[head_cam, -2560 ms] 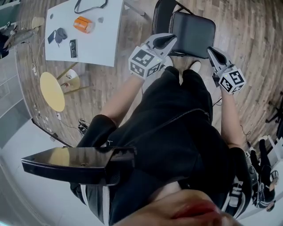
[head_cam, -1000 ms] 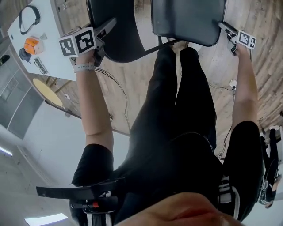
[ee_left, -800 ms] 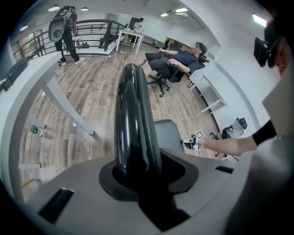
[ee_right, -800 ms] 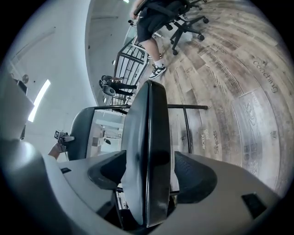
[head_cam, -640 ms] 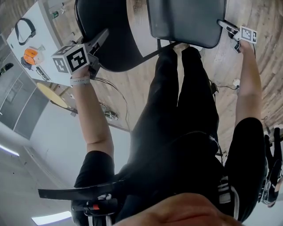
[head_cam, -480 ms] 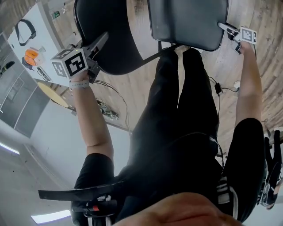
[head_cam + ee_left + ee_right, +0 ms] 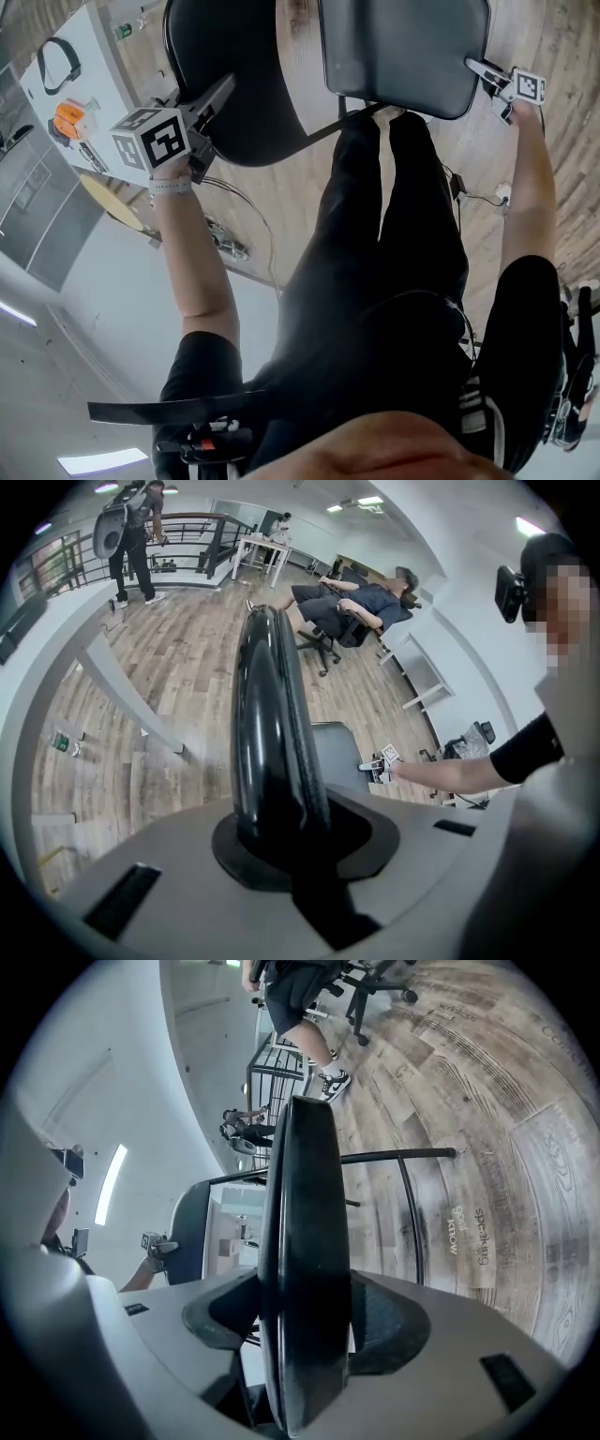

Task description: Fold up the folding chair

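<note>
Black folding chair (image 7: 267,112) stands unfolded along the top of the head view, with its backrest (image 7: 239,56) at upper left and its seat (image 7: 403,42) at upper right. The left gripper (image 7: 220,94) is closing, clamped on the backrest's rim. The right gripper (image 7: 478,70) is closing round the seat's edge, jaws wide and not yet pressing. The fold itself seems wholly ahead

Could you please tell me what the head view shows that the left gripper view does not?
Only the head view: an orange object and a black strap on a white tabletop, and the wearer's black-trousered legs. Only the left gripper view: a person reclining in an office chair, another standing by a railing. Both: the chair's black backrest between the left claw's closing jaws, and the grey seat.
</note>
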{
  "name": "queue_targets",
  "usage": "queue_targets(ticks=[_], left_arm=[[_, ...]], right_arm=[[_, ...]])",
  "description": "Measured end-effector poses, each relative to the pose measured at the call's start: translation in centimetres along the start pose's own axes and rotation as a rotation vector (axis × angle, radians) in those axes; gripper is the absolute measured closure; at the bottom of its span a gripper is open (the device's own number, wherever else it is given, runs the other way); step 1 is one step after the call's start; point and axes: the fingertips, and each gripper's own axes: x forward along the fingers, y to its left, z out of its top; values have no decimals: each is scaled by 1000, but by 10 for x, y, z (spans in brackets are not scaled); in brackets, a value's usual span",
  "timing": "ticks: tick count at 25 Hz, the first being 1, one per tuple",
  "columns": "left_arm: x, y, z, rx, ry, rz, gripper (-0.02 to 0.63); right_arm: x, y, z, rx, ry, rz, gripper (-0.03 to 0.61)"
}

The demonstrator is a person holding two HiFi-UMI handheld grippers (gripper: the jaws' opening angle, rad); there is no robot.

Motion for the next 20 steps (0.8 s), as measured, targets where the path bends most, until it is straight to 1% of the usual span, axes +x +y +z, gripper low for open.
queue_targets(ticks=[2, 3, 6, 7, 12, 15, 20], left_arm=[[-3, -2, -1, -3, -4, -4, 557], [-6, -4, -1, -4, -6, -4, 558], [-19, -8, 1, 5, -10, 10, 558], [-23, -10, 3, 8, -11, 16, 560], [-47, -5, 6, 10, -5, 39, 560], [-62, 2, 8, 8, -2, 51, 560], [-72, -4, 12, 12, 1, 63, 560]], right_arm=[[-2, 4, -1, 25, 4, -11, 293], [-2, 8, -2, 14, 11, -2, 295], [1, 20, -2, -84, 51, 24, 307], [2, 27, -3, -103, 60, 35, 307], [20, 85, -10, -153, 82, 130, 309], [32, 114, -16, -162, 104, 153, 311], [38, 165, -24, -171, 157, 221, 311]])
